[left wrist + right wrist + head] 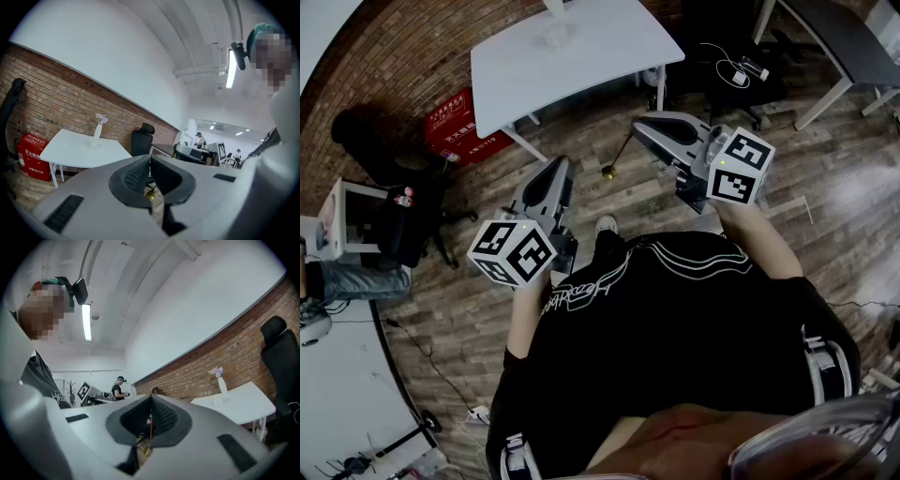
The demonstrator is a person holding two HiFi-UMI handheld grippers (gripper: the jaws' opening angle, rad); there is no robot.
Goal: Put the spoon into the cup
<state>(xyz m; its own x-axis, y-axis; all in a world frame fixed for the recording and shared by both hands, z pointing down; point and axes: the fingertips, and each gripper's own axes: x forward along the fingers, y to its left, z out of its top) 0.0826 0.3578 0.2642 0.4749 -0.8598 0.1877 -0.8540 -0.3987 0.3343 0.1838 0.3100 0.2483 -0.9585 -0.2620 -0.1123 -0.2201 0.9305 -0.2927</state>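
we look steeply down from the head onto the floor [825, 202]. both gripper views sit close behind their jaws, facing slightly upward across the room. all three share the white table [581, 52].

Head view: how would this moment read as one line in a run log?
right hand-held gripper: shut on spoon | left hand-held gripper: shut | both held in air, short of table

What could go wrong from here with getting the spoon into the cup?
1. The right gripper pinches the spoon only near the end of its thin handle, and the spoon hangs over bare floor. It could swing or slip out on the way.
2. The small clear vessel, probably the cup, stands right beside a slim vase on the white table. The dangling spoon could tip the vase.
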